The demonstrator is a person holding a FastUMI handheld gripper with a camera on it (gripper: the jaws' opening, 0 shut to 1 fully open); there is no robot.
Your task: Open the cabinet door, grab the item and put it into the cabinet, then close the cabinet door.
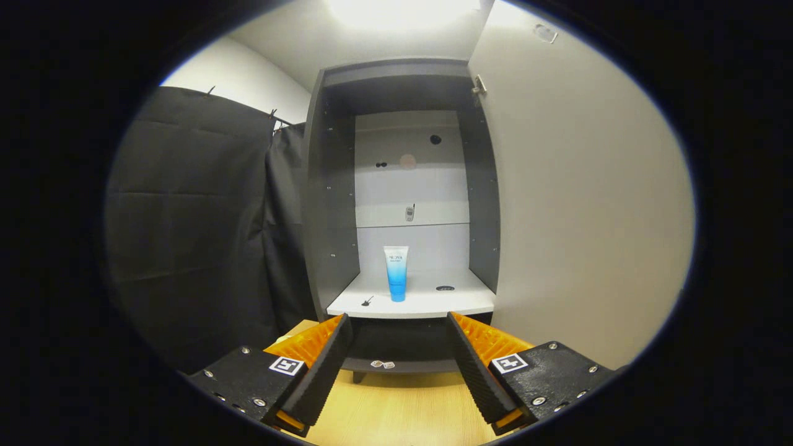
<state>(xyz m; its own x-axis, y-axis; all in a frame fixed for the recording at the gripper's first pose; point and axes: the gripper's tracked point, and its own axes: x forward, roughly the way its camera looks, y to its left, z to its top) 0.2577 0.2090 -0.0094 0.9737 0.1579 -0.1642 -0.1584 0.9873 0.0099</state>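
A dark grey cabinet point(331, 204) stands ahead with its door point(576, 204) swung wide to the right of the opening. A white-and-blue tube point(396, 272) stands upright, cap down, on the cabinet's white shelf point(427, 303), a little left of the shelf's middle. My gripper point(399, 337) is open, with its fingers spread apart below and in front of the shelf edge. Nothing is between them. The tube is beyond the fingers, apart from them.
Black cloth point(198, 229) hangs to the left of the cabinet. A wooden tabletop point(396, 409) lies under the fingers, with the cabinet's foot standing on it. Two small dark marks lie on the shelf. The cabinet's back panel is white, with a small fitting on it.
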